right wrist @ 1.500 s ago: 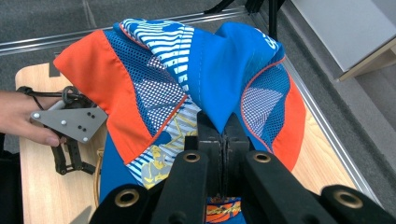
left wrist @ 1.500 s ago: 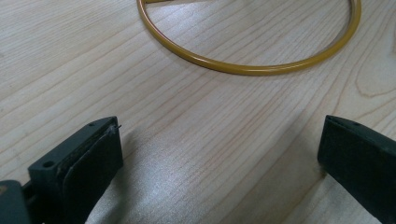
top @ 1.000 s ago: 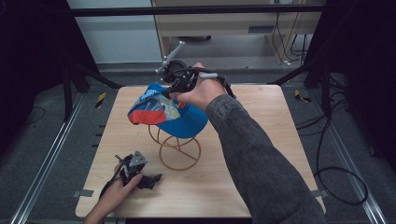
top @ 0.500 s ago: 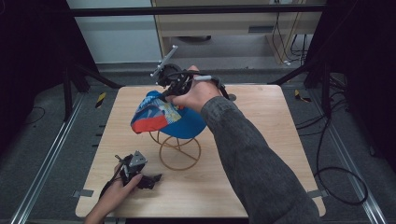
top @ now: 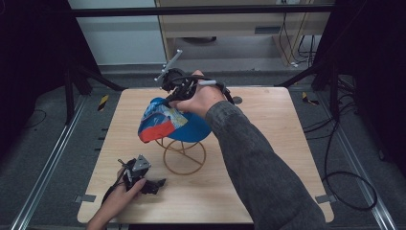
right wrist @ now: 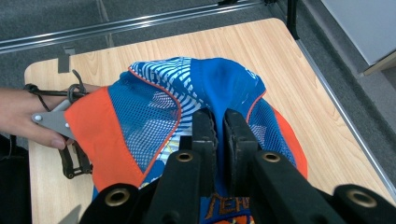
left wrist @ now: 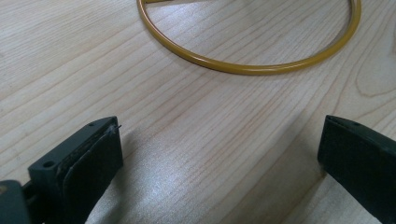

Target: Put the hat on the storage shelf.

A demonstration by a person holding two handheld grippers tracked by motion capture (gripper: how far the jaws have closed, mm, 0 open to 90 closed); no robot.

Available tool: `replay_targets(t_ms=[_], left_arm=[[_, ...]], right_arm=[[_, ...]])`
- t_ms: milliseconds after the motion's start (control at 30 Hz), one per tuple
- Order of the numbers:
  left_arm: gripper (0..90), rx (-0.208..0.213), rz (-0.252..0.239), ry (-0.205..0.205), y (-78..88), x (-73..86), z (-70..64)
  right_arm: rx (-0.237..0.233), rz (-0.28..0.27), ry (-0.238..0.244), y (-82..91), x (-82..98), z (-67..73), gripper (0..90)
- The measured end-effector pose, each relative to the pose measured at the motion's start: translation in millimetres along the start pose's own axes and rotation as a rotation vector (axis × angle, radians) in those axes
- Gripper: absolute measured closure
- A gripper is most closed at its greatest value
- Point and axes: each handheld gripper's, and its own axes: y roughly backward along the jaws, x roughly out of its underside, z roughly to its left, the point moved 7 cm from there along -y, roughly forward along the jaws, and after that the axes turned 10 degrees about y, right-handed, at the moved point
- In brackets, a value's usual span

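The wooden table (top: 268, 158) is spreading across the middle of the high view, and near its centre a blue, white and orange cap (top: 167, 122) is sitting on top of a gold wire stand (top: 184, 154), draped over the upper part while the round base ring is lying flat on the wood just below it. The right gripper (top: 168, 98) is reaching in from the lower right across the frame to the far edge of the cap, and in the right gripper view its fingers (right wrist: 205, 135) are standing almost together with a fold of the blue fabric between them; they have just been easing apart a little, yet they are still pinching the cloth. The left gripper (top: 154, 184) is resting on the table at the lower left of the high view, apart from the stand, and in the left gripper view its fingers (left wrist: 88, 158) are standing wide and released with only bare wood between them and the gold ring curving across the top of the frame. Judging by this, the cap is already seated on the stand, and what is remaining looks to be letting go fully and drawing the right gripper clear, perhaps after a last tug to square it.
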Motion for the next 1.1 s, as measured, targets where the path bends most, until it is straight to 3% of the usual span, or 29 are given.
replay_targets(t_ms=[467,1100], left_arm=[[0.0,0.001,0.0,0.0,-0.1,0.0,0.1],[0.0,0.0,0.0,0.0,0.0,0.0,0.1]], right_arm=[[0.015,-0.02,-0.047,7.7,6.2,1.7,56.9],[0.048,-0.063,-0.094,30.2,19.6,8.1,30.8]])
